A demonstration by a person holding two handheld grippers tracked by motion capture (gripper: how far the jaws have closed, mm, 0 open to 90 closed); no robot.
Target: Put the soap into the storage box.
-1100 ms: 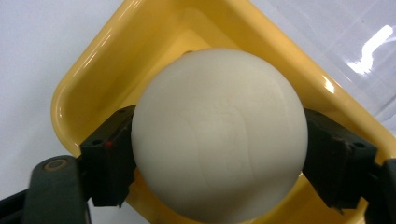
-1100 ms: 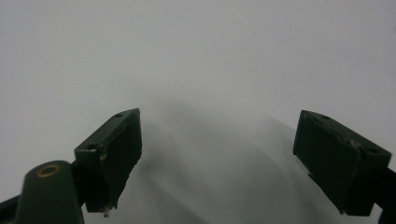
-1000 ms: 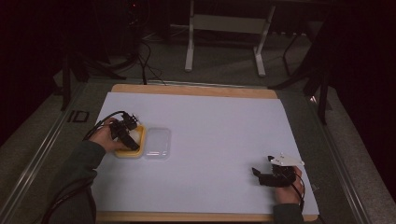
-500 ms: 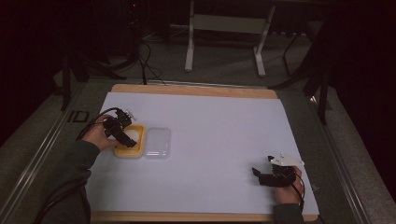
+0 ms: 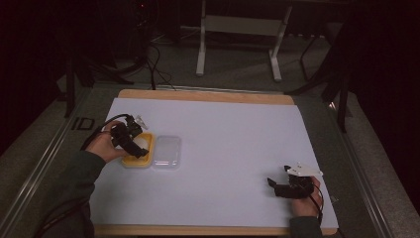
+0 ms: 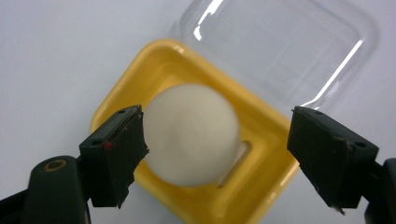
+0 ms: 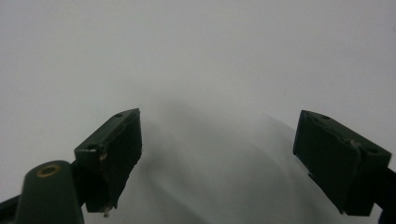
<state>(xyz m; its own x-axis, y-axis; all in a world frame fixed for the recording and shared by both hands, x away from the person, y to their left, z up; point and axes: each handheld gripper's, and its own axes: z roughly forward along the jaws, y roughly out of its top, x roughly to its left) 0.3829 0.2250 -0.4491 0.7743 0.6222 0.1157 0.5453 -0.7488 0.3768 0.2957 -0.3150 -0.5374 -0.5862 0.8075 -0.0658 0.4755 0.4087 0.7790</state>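
High view – left gripper (image 5: 132, 140): over the yellow tray (image 5: 137, 159), at left part of the white sheet (image 5: 233, 144).
High view – lid (image 5: 166, 150): clear, lies just beside the tray, touching its side.
High view – right gripper (image 5: 292, 186): low near the sheet's right-front corner, well apart from the tray, nothing near it.
Left gripper view – ball (image 6: 190, 134): white, sits in the tray; one pad touches it, other pad stands apart, so no pinch yet. Jaws were just closing.
Left gripper view – risk: pad on 1 side only can push the round ball so it rolls off the tray; a light tray may slide w/ it.
Right gripper view – jaws: spread, nothing btw them, blurred white sheet below.
Count: 1 ball, 1 tray, 1 lid, 2 grippers.
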